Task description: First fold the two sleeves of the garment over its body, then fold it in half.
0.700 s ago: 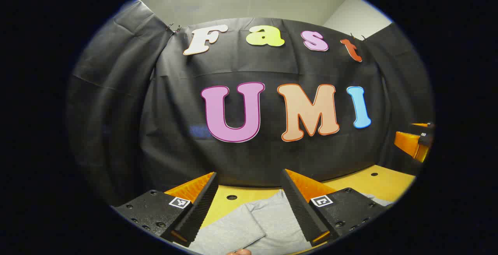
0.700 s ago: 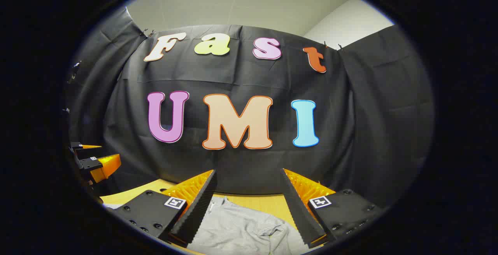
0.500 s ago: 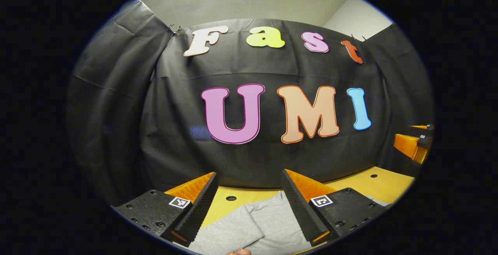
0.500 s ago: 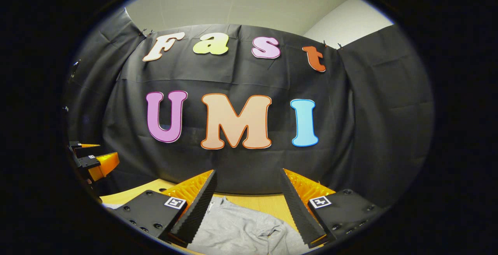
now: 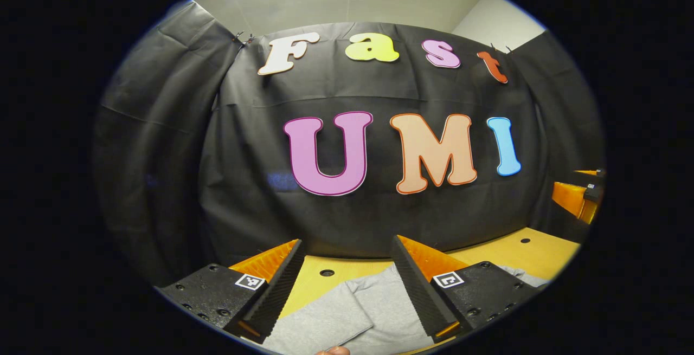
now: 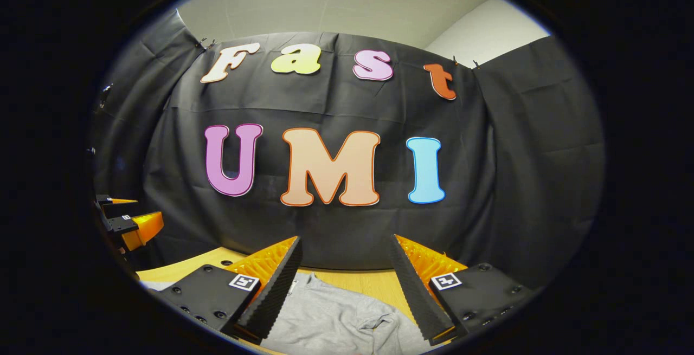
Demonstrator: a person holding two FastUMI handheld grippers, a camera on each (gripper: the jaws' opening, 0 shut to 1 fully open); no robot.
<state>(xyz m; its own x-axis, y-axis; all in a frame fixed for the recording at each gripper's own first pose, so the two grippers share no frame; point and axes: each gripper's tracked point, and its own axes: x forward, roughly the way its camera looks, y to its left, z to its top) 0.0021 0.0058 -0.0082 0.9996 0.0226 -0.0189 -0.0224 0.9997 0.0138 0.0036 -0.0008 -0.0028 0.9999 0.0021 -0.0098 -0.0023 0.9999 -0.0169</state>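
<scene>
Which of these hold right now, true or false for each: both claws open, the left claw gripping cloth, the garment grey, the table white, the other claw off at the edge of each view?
1. Both claws are open. True: the left claw and the right claw each have their fingers spread.
2. The left claw grips cloth. False: the garment lies below, between its fingers, untouched.
3. The garment is grey. True, in the right gripper view too.
4. The table is white. False: the table is yellow wood.
5. The other claw shows at each view's edge. True.
</scene>
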